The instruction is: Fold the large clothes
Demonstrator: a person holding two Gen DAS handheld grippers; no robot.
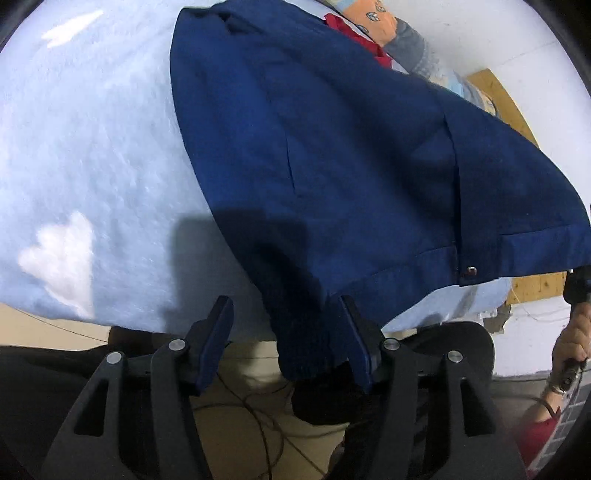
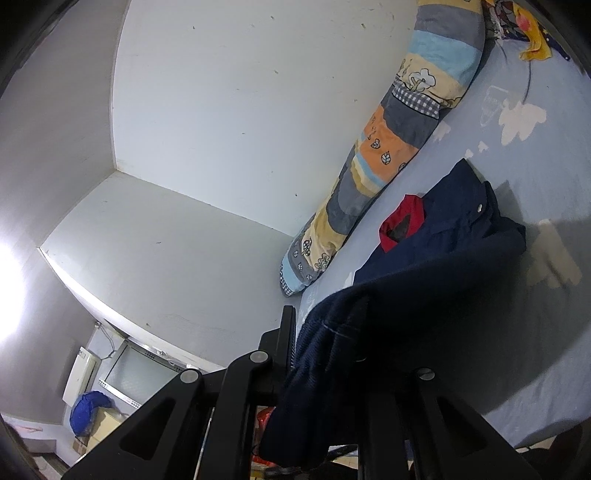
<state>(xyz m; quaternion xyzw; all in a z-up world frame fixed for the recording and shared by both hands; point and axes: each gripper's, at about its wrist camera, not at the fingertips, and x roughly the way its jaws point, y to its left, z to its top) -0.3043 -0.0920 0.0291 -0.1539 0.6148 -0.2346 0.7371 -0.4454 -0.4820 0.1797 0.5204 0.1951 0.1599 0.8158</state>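
Observation:
A large navy blue jacket (image 1: pixel 332 155) with a red lining at the collar (image 1: pixel 354 33) lies on a light blue bed sheet (image 1: pixel 92 147). Its knit cuff (image 1: pixel 306 343) hangs over the bed edge between the fingers of my left gripper (image 1: pixel 286 332), which is open and not clamping it. In the right wrist view the jacket (image 2: pixel 424 280) is lifted by its hem, and my right gripper (image 2: pixel 325 354) is shut on that hem; its right finger is hidden by cloth. The red collar (image 2: pixel 402 221) shows there too.
A long striped patterned pillow (image 2: pixel 388 147) lies along the white wall (image 2: pixel 240 110). A yellow cloth (image 2: pixel 532 37) sits at the far end of the bed. Cables (image 1: pixel 258 417) lie on the tiled floor below the bed edge. A blue bag (image 2: pixel 88 410) stands by the window.

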